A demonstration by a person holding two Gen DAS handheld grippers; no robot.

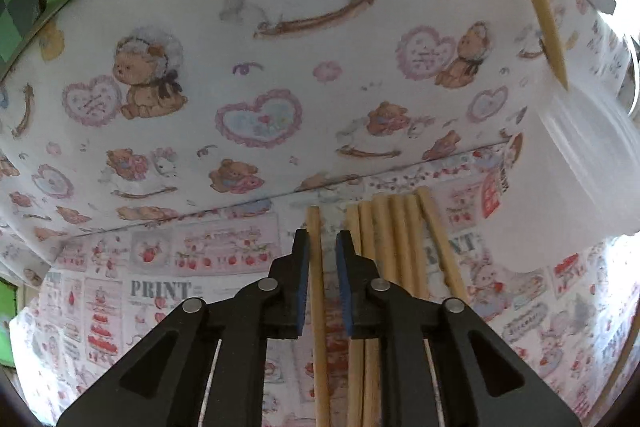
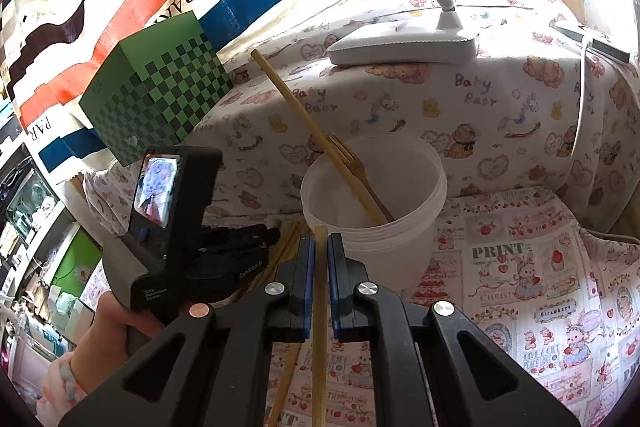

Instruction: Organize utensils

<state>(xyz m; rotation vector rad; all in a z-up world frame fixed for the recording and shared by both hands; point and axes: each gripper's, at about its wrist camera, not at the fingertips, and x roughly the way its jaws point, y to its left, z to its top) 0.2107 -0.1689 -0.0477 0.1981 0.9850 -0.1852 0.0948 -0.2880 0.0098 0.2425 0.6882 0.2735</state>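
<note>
- Chopsticks of pale bamboo lie in a loose row (image 1: 394, 239) on my counter, which is covered with a pink strawberry-print cloth (image 1: 192, 267); the row sits just right of my left claw (image 1: 323, 243).
- One single bamboo chopstick (image 1: 318, 287) from that lot runs lengthwise between the left claw's blue pads. The jaws are nearly closed around it, but I see a thin gap on each side, so I read them as slightly open and not pressing on it.
- My right claw (image 2: 320, 247) is clamped on another thin bamboo chopstick (image 2: 320, 327), which passes straight between its pads with its end poking just past the tips.
- Just beyond the right claw stands a translucent white plastic tub (image 2: 376, 211), upright on the cloth.
- Inside the tub lean a long bamboo chopstick (image 2: 304, 119) and a small wooden fork (image 2: 356, 167), both tilted toward the upper left.
- In the right wrist view my left hand (image 2: 116, 323) holds the other rig, left of the tub.
- A green checkered box (image 2: 160, 91) stands behind, well apart from the tub.
</note>
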